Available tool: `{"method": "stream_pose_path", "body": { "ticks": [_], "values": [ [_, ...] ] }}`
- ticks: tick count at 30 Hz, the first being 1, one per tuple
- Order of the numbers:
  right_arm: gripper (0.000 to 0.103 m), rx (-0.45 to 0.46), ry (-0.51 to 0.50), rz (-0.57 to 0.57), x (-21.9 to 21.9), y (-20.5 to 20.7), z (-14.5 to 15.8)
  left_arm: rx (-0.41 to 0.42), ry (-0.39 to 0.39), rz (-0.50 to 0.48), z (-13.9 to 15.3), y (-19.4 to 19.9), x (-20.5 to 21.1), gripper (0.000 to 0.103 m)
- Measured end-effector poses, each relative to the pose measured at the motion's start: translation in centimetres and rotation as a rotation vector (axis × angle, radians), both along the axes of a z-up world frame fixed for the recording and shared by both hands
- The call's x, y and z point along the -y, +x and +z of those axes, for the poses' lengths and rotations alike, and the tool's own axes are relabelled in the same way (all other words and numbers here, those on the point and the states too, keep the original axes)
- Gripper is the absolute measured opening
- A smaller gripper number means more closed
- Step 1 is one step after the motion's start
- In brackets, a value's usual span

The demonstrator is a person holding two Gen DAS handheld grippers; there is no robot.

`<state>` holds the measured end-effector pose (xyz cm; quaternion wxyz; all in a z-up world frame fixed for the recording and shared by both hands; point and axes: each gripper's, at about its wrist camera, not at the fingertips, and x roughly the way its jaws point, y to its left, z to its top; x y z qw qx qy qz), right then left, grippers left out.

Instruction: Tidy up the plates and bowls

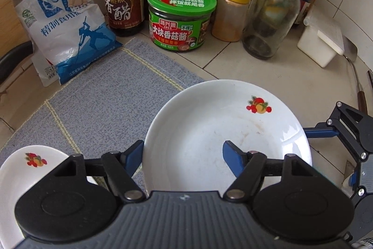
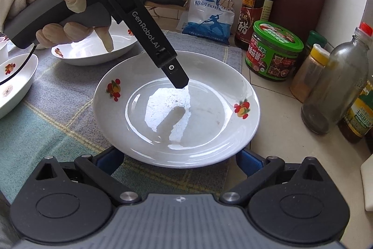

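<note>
Blue fingers [image 1: 134,152] of the left claw [image 1: 184,154] straddle the fruit-printed plate's [image 1: 209,132] near rim, slightly apart from it, tilted steeply downward. Right claw [image 2: 179,159] spreads open under the opposite rim; plate sits at the desk [image 2: 275,144] mat's [image 2: 58,113] edge.

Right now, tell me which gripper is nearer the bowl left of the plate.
Left. The left gripper sits just beside the bowl; the right gripper is across the plate, at its far rim.
</note>
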<state>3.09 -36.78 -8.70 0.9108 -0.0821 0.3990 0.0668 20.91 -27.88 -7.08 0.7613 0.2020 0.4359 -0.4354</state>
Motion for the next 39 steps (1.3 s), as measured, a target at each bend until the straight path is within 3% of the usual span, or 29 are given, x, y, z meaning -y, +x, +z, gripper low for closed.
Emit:
{"method": "stream_pose_path", "body": {
  "ticks": [5, 7, 9, 16, 22, 30, 39],
  "values": [
    [0.103, 0.002, -0.145, -0.064, -1.8, -1.6, 1.7, 0.096, -0.069, 0.026, 3.2, -2.6, -2.5, 0.075],
    [0.103, 0.038, -0.195, -0.090, -2.7, -2.5, 2.5, 0.151, -0.099, 0.036, 4.7, -4.0, -3.8, 0.085],
    [0.103, 0.063, -0.208, -0.106, -3.2, -3.2, 3.4, 0.211, -0.145, 0.047, 6.2, -5.7, -5.4, 0.091],
    [0.103, 0.079, -0.188, -0.112, -5.4, -4.0, 5.9, 0.312, -0.200, 0.141, 8.7, -10.5, -11.1, 0.093],
    [0.103, 0.095, -0.146, -0.066, -8.4, -4.6, 6.9, 0.333, -0.181, 0.297, 7.8, -14.0, -16.8, 0.093],
    [0.103, 0.074, -0.095, -0.013, -12.0, -4.7, 6.6, 0.299, -0.139, 0.484, 5.2, -17.9, -22.7, 0.093],
    [0.103, 0.061, -0.032, 0.049, -15.5, -4.3, 6.8, 0.284, -0.072, 0.495, 3.3, -21.0, -27.2, 0.093]
  ]
}}
